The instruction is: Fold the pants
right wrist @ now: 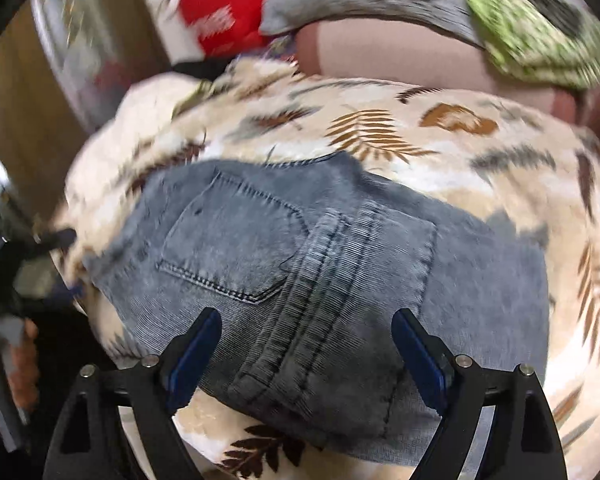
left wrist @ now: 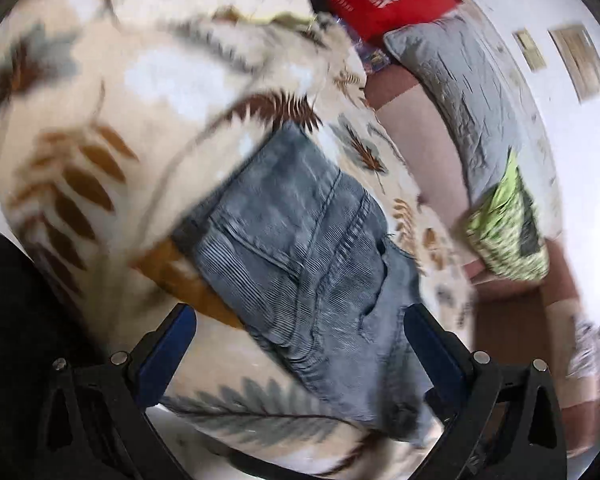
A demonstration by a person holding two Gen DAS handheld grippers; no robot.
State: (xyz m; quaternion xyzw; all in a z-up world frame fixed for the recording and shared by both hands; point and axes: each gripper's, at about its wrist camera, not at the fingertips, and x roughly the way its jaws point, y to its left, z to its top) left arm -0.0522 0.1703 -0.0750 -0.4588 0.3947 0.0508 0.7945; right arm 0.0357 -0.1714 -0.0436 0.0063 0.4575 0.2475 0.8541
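Hovering with both jaws spread wide and empty, my right claw (right wrist: 306, 344) and left claw (left wrist: 300, 340) hang over the folded pants (right wrist: 300, 264), a compact stack on the leaf-print blanket (right wrist: 480, 184); pillows (right wrist: 532, 20) sit at one o'clock.

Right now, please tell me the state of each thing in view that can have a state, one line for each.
Pants: folded into a compact bundle, back pocket facing up, lying on the blanket.
Leaf-print blanket: spread out under the pants.
Left claw: open, holding nothing.
Right claw: open, holding nothing.
Grey pillow: lying behind the blanket.
Green patterned cloth: bunched beside the pillow.
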